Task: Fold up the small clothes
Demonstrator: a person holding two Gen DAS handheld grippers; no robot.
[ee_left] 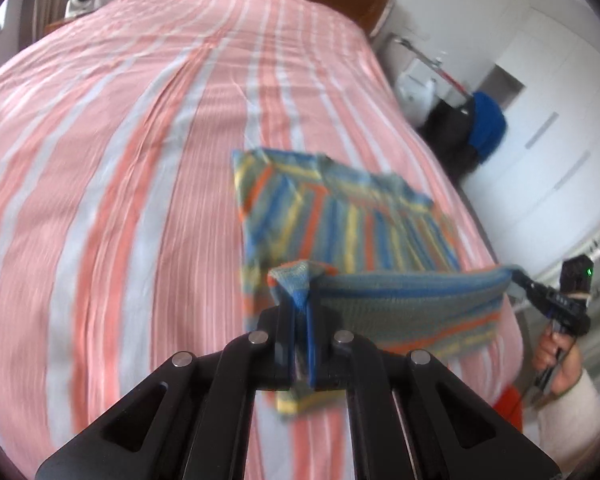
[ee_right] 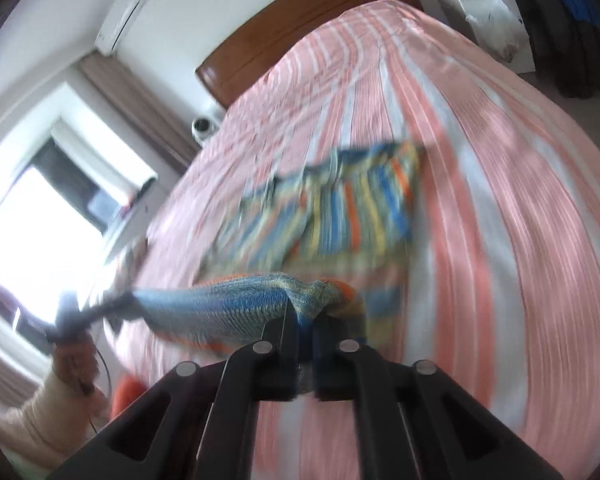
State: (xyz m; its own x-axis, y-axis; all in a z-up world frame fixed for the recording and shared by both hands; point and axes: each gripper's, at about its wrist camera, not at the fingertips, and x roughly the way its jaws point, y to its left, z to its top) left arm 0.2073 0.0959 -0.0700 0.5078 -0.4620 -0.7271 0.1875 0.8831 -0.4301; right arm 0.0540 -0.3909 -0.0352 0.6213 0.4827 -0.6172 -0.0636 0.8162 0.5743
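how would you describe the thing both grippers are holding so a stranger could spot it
On the pink-and-white striped bed lies a small knitted garment. Its near edge is lifted, pinched by the left gripper and right gripper. Only it has blue, yellow and orange stripes.

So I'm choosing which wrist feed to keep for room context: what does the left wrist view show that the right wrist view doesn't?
Only the left wrist view: the right gripper in a hand, and white cupboard doors.

Only the right wrist view: a bright window, a wall air conditioner, and the left gripper seen from across.

Both: the pink striped bedspread, the wooden headboard, and the striped knit garment with its near edge pinched in shut jaws.
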